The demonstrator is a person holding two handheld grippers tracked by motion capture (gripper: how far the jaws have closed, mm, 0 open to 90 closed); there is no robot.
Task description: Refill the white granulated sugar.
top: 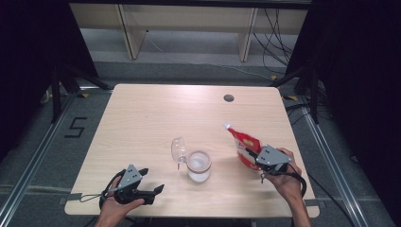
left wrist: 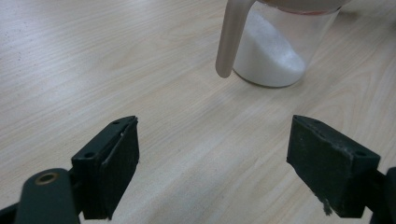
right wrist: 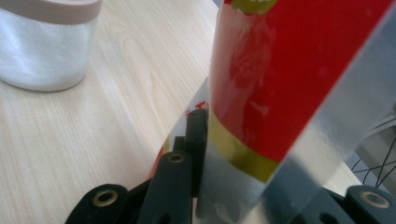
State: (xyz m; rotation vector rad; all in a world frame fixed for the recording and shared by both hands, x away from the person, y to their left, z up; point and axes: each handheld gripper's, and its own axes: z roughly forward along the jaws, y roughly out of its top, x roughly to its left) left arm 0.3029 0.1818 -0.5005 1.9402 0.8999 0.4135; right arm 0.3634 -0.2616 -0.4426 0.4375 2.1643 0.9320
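Note:
A clear jar (top: 198, 166) partly filled with white powder stands near the table's front middle, its hinged lid (top: 178, 149) swung open to the left. The right gripper (top: 253, 158) is shut on a red and silver pouch (top: 243, 142), held tilted to the jar's right with its white spout toward the far side. In the right gripper view the pouch (right wrist: 289, 70) sits between the jaws, and the jar (right wrist: 46, 42) is at upper left. The left gripper (top: 152, 179) rests at front left, open and holding nothing. The left gripper view has the jar (left wrist: 275, 46) ahead of its jaws.
The light wooden table (top: 151, 113) has a round cable hole (top: 229, 98) at the back right. Beyond its far edge lie a grey floor, wooden furniture legs (top: 130, 33) and loose cables (top: 279, 38). Dark curtains hang on both sides.

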